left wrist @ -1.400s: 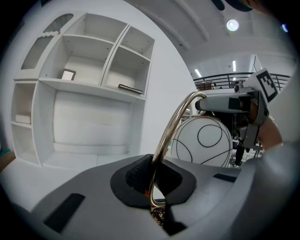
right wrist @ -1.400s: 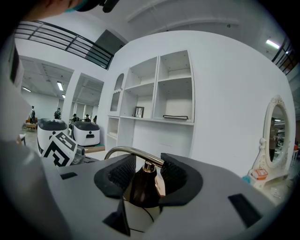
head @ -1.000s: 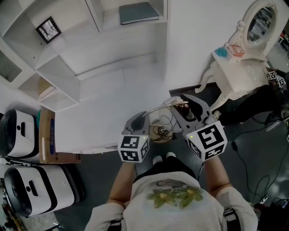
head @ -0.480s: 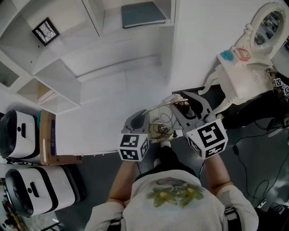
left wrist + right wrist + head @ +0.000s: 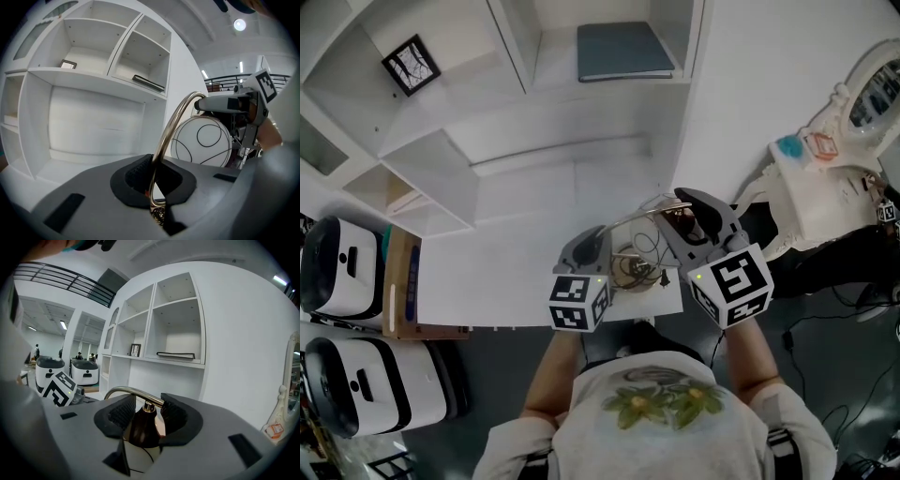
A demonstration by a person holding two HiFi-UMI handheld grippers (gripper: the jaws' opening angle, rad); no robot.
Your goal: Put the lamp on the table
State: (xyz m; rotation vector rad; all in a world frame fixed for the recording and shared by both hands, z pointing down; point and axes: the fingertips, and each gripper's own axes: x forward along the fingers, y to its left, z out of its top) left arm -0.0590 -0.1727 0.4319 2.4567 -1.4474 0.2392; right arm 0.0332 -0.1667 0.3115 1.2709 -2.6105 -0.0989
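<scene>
**Lamp (image 5: pixel 630 267) pinched from two sides, over near edge of table (image 5: pixel 506 272)**

Left claw (image 5: pixel 152 180) is pressed tight on the lamp's thin brass stem (image 5: pixel 171 126), low down nr the base, pads squeezing it w/ no gap. The stem curves up and over to the white globe (image 5: pixel 201 140) w/ black line circles, right of centre in the left gripper view. Right claw (image 5: pixel 143 416) stands wide but it's gripping: the dark brown cap (image 5: pixel 140 427) on top of the globe sits btw its ribbed pads, both touching it. In the head view the lamp is at centre frame, over the near right corner of the white table. Can't tell if the base touches the top. Behind: white shelves (image 5: pixel 487 103), a book (image 5: pixel 623 52) top centre, a picture frame (image 5: pixel 411 64) upper left.
</scene>
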